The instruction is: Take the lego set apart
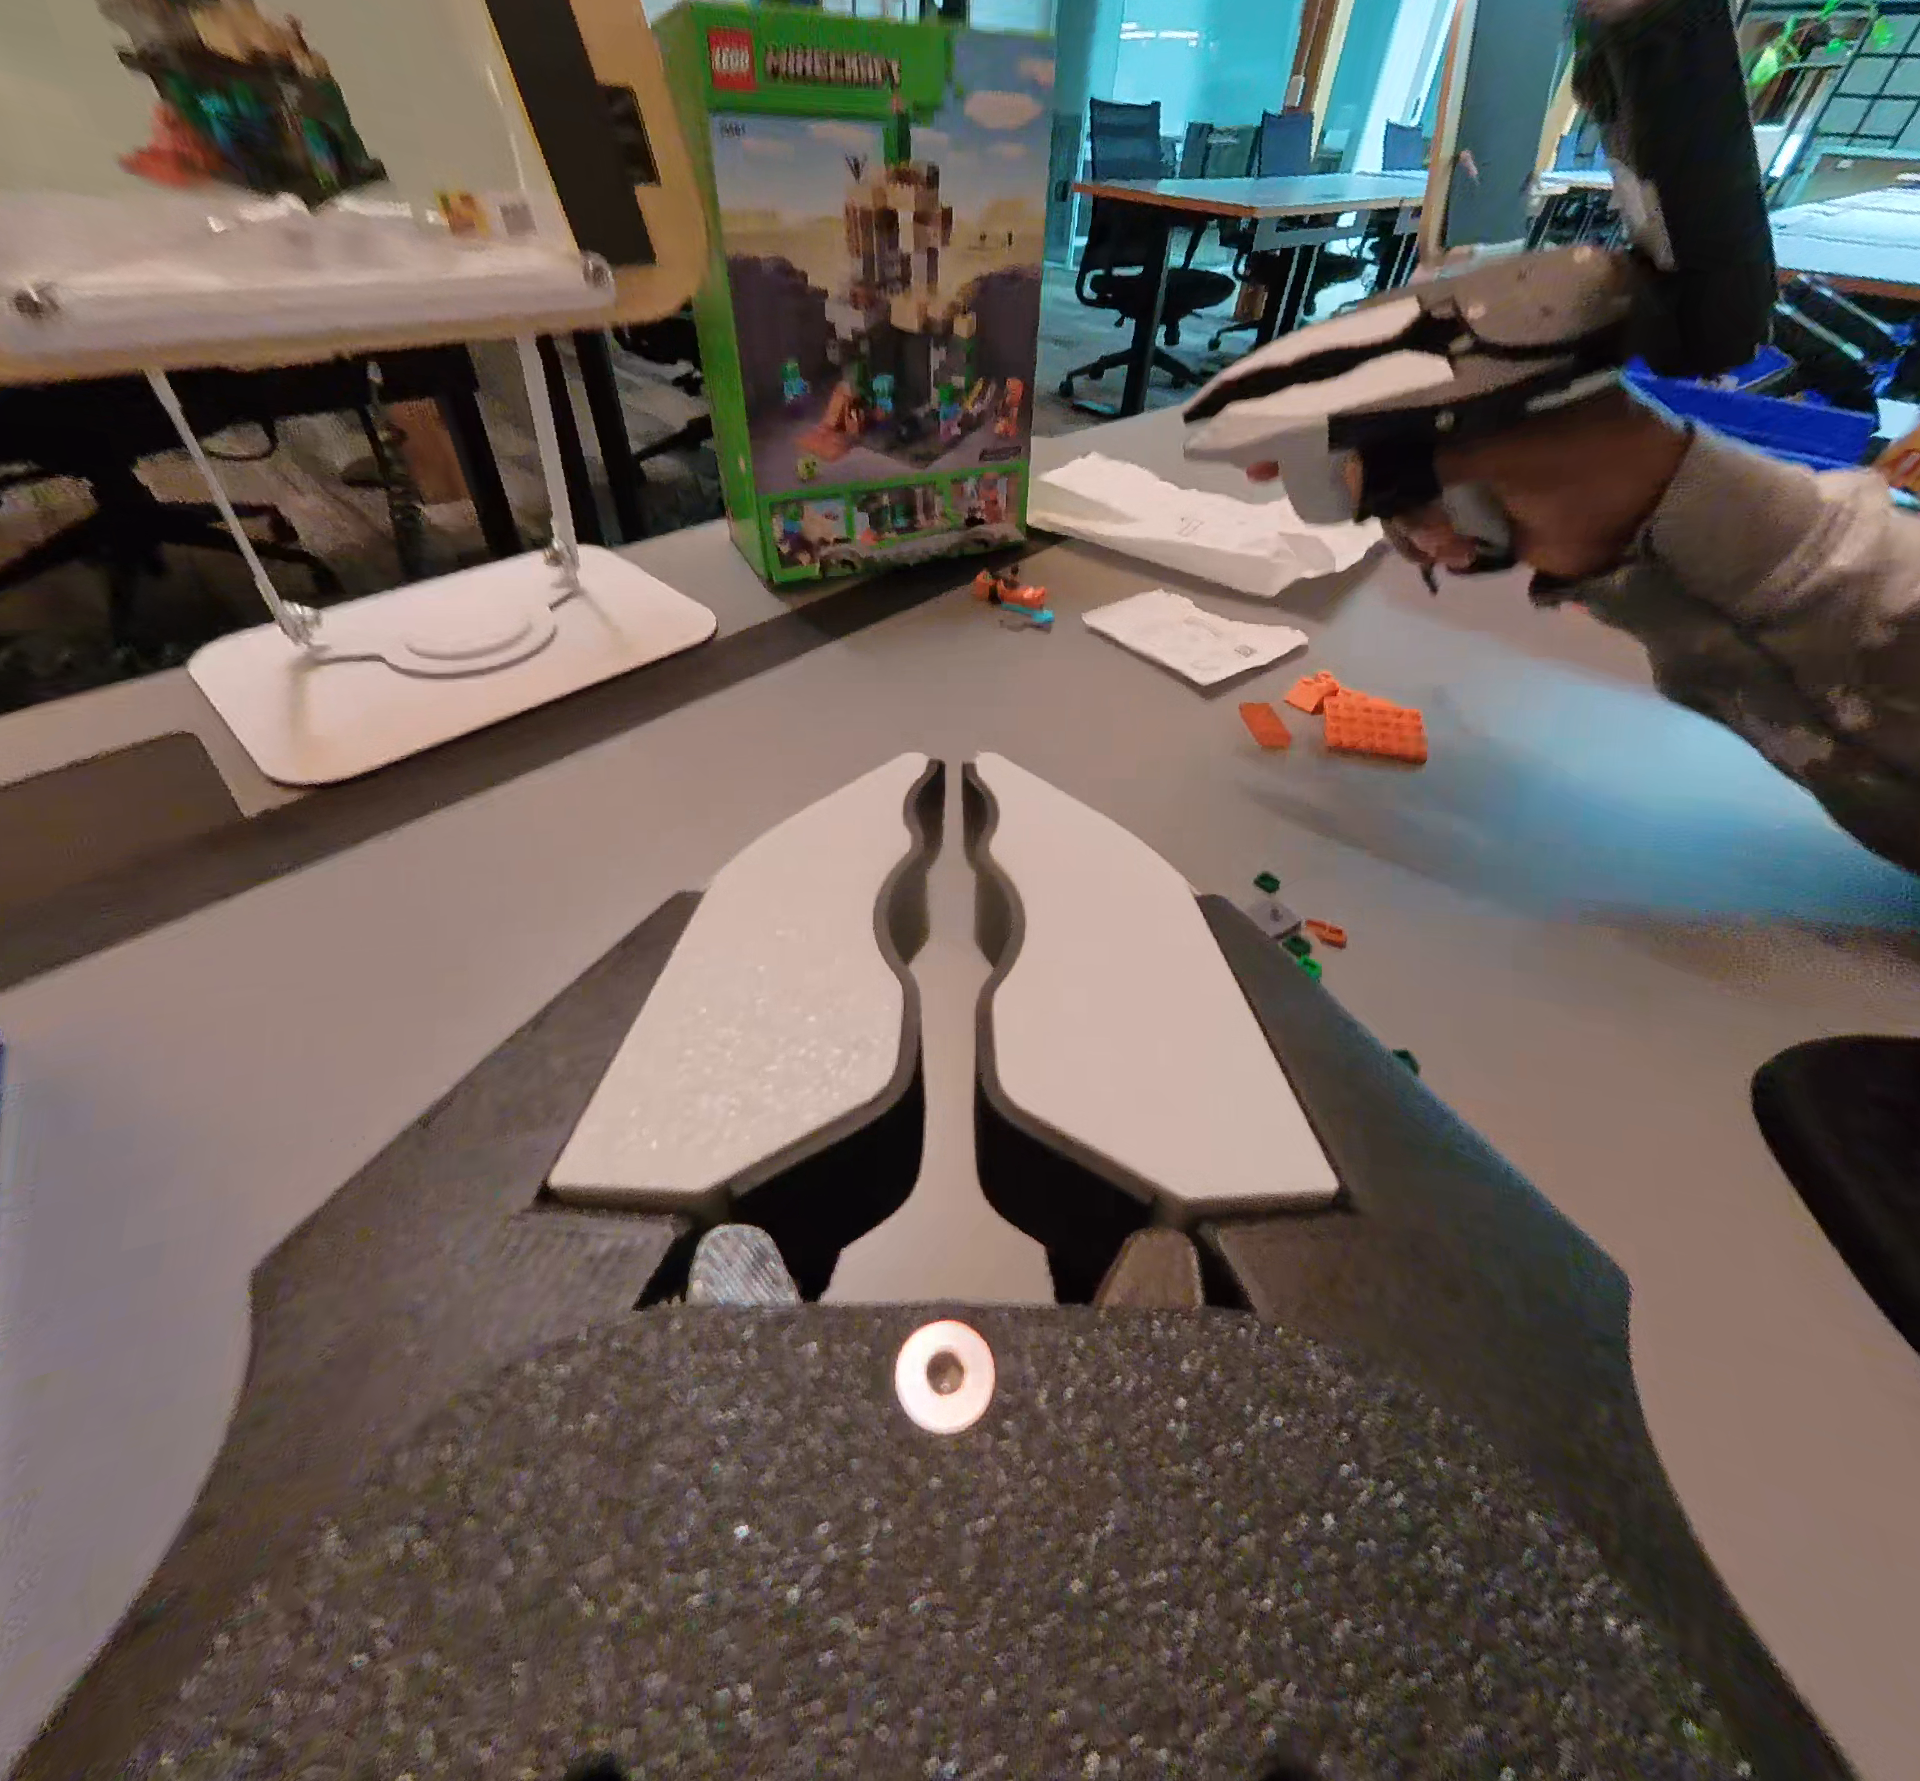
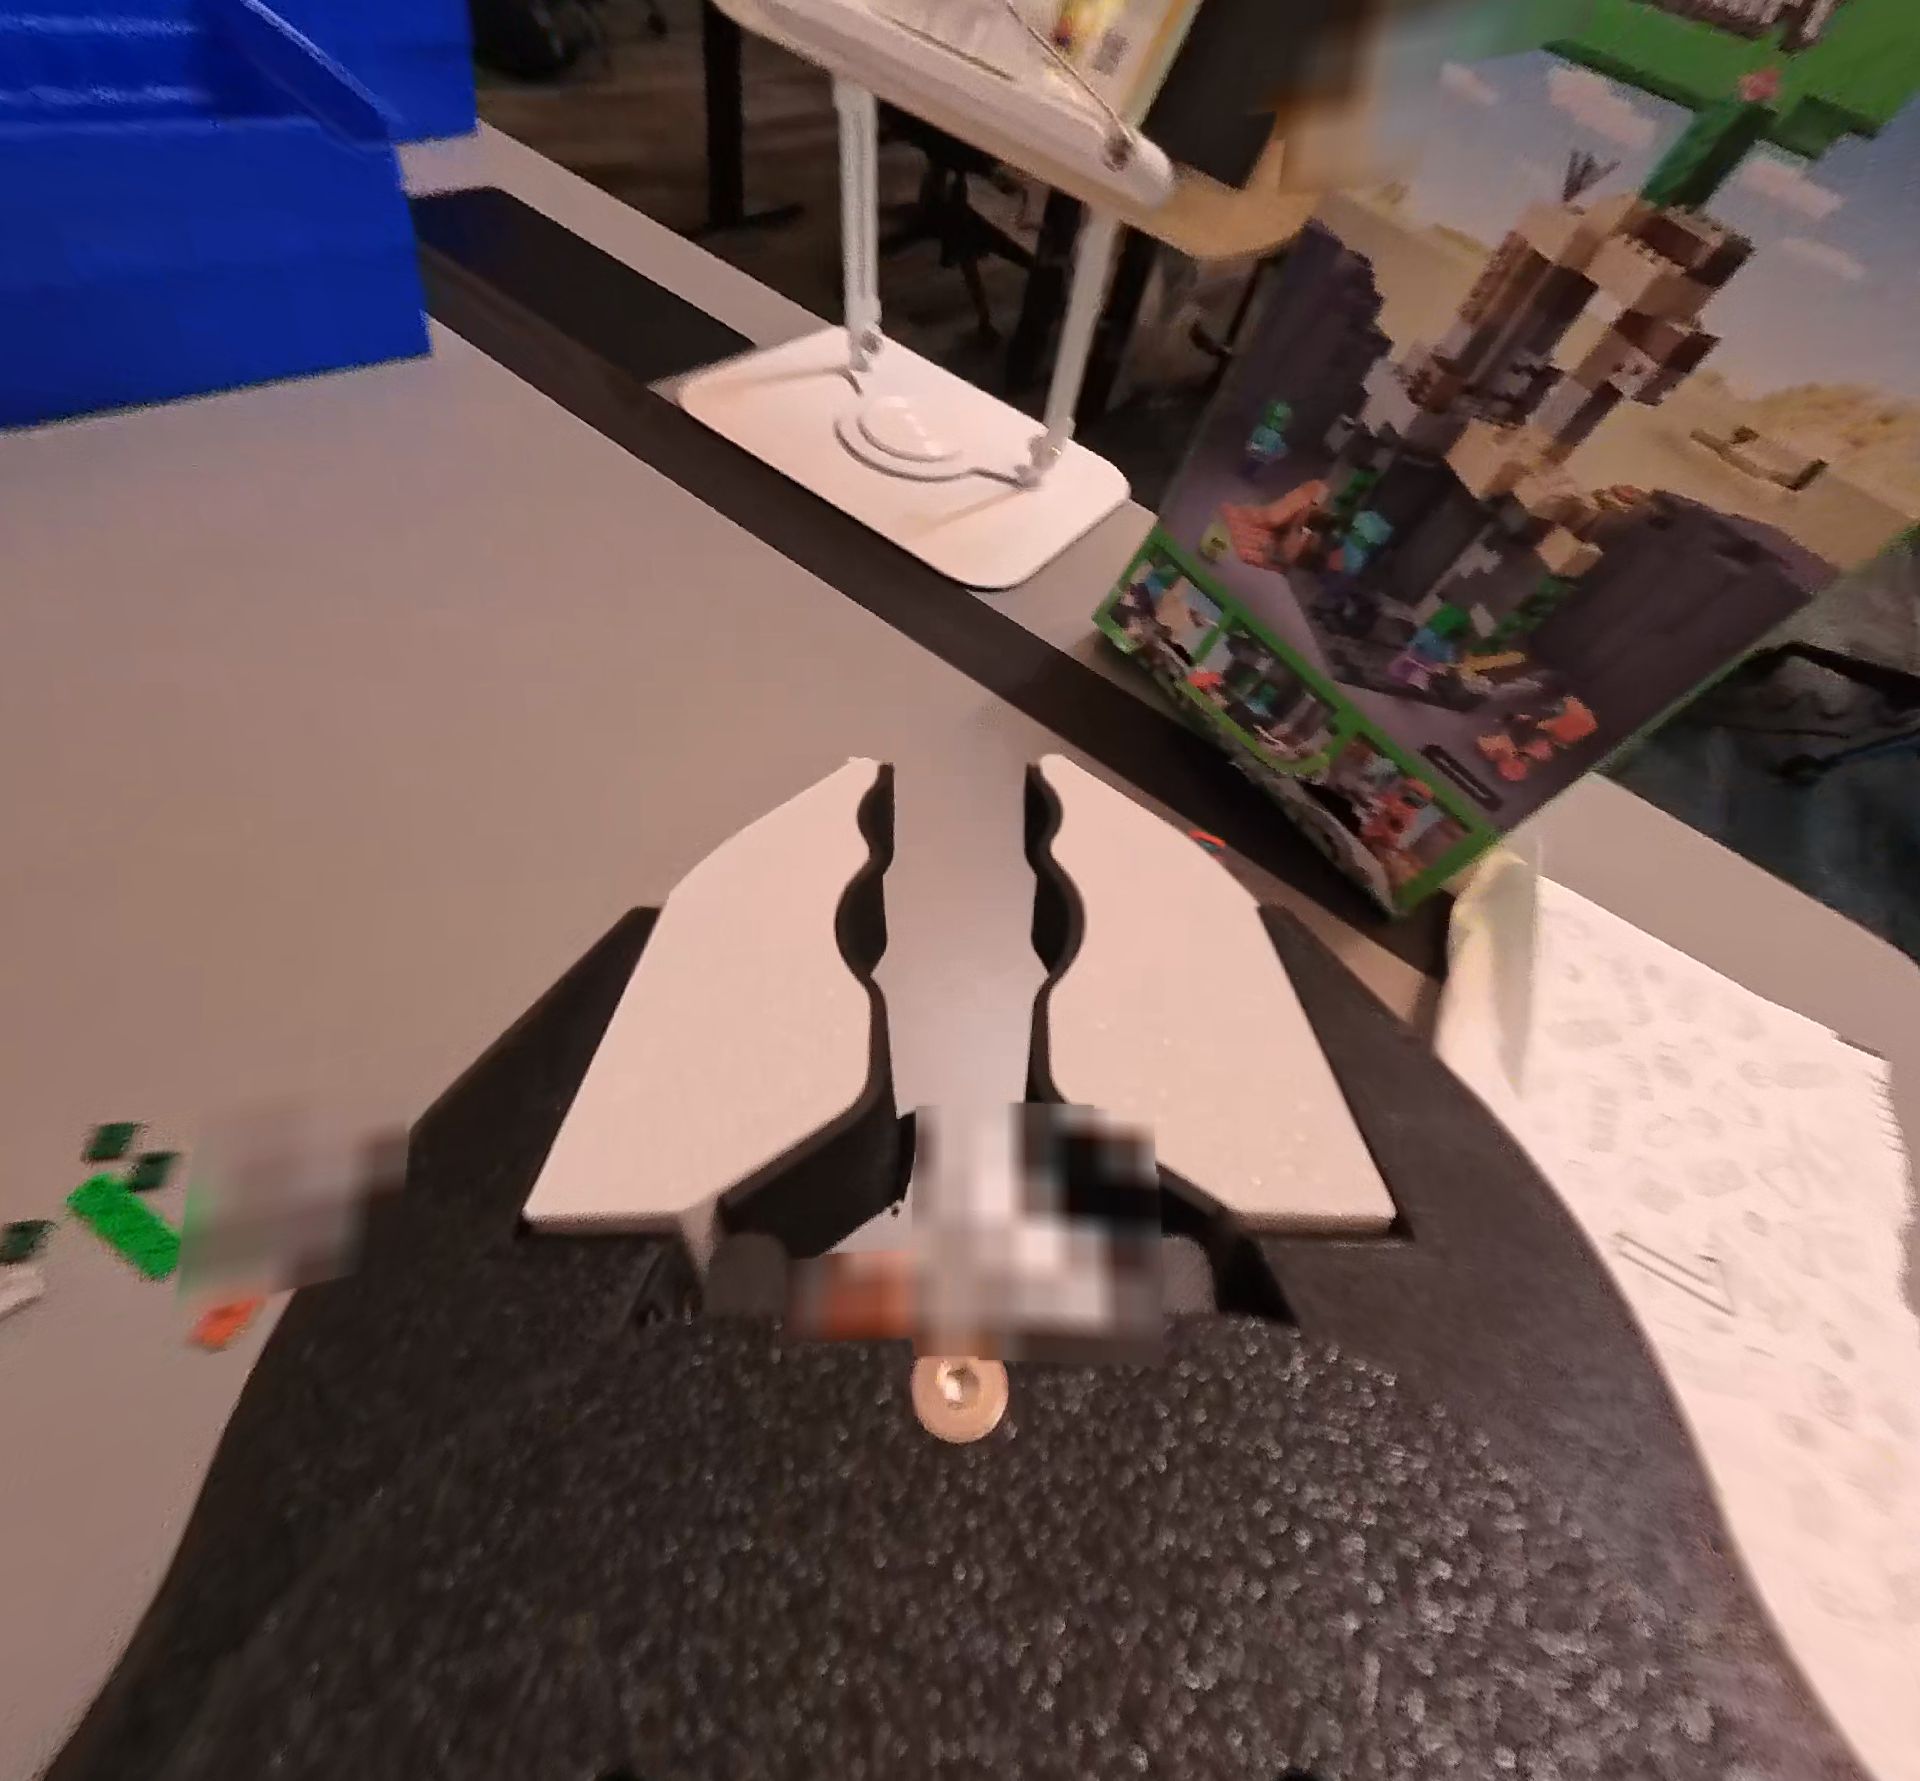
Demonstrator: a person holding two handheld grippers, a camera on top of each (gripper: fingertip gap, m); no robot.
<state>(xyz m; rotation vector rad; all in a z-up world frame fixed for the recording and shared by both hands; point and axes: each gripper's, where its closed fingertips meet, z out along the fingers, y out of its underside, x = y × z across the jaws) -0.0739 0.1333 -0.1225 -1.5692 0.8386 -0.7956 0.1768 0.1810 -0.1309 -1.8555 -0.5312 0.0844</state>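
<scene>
Even, soft indoor light; daylight shows through glass walls far behind. Shadows on the grey surface (image 1: pixel 520 952) are faint. The left wrist view is mostly sharp; the right wrist view is smeared throughout. Both bend strongly toward their edges.

left gripper (image 1: pixel 953 775): white-and-black two-finger tool, tips nearly touching, nothing between them
right gripper (image 2: pixel 958 781): same build, fingers parted, empty, raised off to the right
hand (image 1: pixel 1538 526): wrapped round the right gripper's handle
</scene>
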